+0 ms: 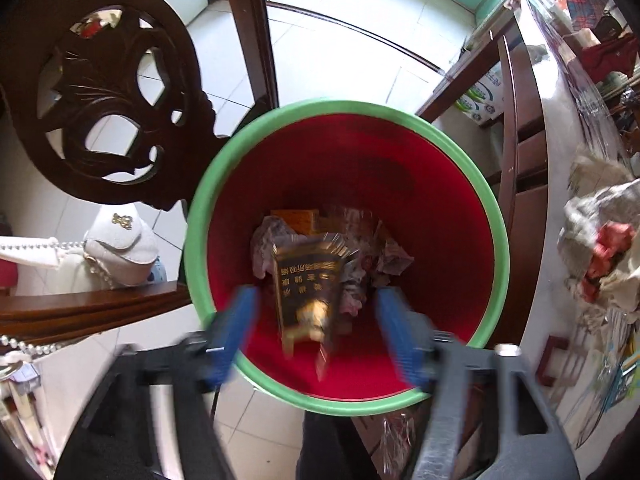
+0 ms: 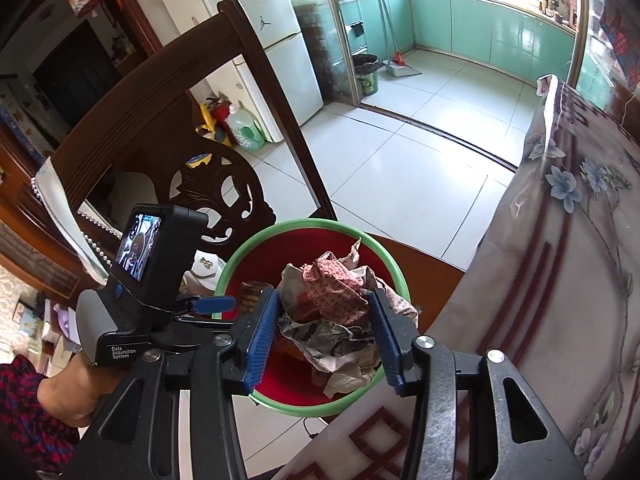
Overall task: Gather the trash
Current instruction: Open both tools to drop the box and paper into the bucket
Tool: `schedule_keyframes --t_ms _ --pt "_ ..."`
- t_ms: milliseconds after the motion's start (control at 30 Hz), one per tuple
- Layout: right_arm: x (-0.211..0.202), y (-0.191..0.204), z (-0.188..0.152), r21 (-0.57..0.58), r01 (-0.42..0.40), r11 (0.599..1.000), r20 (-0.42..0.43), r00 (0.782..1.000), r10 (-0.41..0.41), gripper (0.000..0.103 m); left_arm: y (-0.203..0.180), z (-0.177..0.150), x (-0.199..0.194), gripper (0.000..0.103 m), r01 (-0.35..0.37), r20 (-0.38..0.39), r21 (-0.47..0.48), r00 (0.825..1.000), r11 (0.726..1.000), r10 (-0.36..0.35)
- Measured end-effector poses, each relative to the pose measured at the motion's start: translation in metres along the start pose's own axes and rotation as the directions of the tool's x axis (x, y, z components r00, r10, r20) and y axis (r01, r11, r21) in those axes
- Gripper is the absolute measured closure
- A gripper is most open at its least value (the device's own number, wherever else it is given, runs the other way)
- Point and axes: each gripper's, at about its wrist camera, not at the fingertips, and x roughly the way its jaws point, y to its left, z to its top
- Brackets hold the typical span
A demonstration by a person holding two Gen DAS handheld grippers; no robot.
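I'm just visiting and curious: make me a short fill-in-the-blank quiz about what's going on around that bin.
1. The bin has a red inside and a ____ rim.
2. The crumpled newspaper sits between the fingers of the ____ gripper.
3. The dark gold-printed packet is dropping out of the open left gripper into the ____.
4. The dark carved furniture beside the bin is a wooden ____.

Missing words: green; right; bin; chair

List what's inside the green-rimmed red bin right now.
Inside the bin: crumpled printed papers, an orange-brown box at the back, and a blurred dark gold-lettered packet between the open left gripper fingers. The bin's floor beneath the pile is covered.
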Motion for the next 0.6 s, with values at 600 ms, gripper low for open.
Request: schedule_keyframes --t_ms 600 --pt "-0.067 -0.016 -0.024 0.012 0.074 0.997 0.097 0.992 -0.075 0.052 -0.023 -0.033 -0.065 0.023 0.009 0.184 -0.023 0.983 1.0 -0.005"
